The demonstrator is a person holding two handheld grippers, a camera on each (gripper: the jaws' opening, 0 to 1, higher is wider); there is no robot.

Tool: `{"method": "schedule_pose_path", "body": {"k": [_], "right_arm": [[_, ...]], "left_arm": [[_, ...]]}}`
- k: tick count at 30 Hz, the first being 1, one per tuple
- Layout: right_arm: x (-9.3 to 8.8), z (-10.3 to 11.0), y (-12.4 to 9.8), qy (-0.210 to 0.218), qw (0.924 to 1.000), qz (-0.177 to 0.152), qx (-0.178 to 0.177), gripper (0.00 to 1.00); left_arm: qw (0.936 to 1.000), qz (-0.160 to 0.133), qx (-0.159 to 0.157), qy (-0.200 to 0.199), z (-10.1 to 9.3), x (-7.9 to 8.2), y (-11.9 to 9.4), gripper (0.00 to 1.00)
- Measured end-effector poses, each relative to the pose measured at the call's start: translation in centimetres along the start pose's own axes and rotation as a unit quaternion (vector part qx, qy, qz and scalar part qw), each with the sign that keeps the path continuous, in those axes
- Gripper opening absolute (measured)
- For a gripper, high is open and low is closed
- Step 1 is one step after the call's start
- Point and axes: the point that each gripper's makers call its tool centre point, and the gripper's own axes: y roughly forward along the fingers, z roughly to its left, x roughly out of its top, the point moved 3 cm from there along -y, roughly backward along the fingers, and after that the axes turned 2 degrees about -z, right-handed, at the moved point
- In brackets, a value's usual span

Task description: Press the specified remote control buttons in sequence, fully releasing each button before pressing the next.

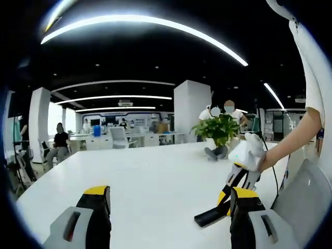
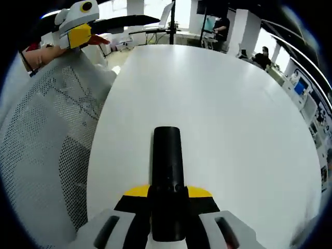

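Remote control [image 2: 167,181], a slim black bar, sits clamped between the jaws of the right gripper [image 2: 167,199] in the right gripper view. Its long axis runs straight along the gripper's own line, from 6 o'clock toward 12 o'clock in that view, and its rounded free end points away from the camera over the white table [image 2: 228,114]. The near end is hidden between the black and yellow jaw tips, and a small button or mark shows on the upper face close to the jaws; no other buttons can be made out.

In the left gripper view the same remote control [image 1: 211,215] appears at about 5 o'clock, slanting downward from the right gripper [image 1: 224,199], with its low end touching or just above the table [image 1: 155,176]; which of the two cannot be told. A hand [image 1: 249,153] in a white glove grips that gripper's body.

The left gripper [image 1: 168,207] has its jaws well apart at the bottom of the left gripper view, with bare table between them and nothing held. In the right gripper view it [image 2: 78,26] shows at 11 o'clock, well apart from the remote.

A grey mesh chair back [image 2: 46,135] stands at 9 o'clock in the right gripper view, beside the table's edge. A potted green plant [image 1: 219,132] stands on the far part of the table at about 2 o'clock in the left gripper view, with seated and standing people beyond it in an open office.
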Motion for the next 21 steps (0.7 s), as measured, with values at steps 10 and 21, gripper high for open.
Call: {"method": "schedule_pose_path", "body": {"k": [10,21], "right_arm": [[-0.1,-3.5,0.3,-0.003,0.9999,0.005,0.008,0.21],[0.0,-6.6,0.3,-0.004,0.9999,0.012,0.011,0.21]], "left_arm": [[0.9999,0.0,0.001,-0.015,0.2,-0.1,0.0,0.99],[0.9998,0.013,0.002,-0.018,0.3,-0.6,0.0,0.99]]}}
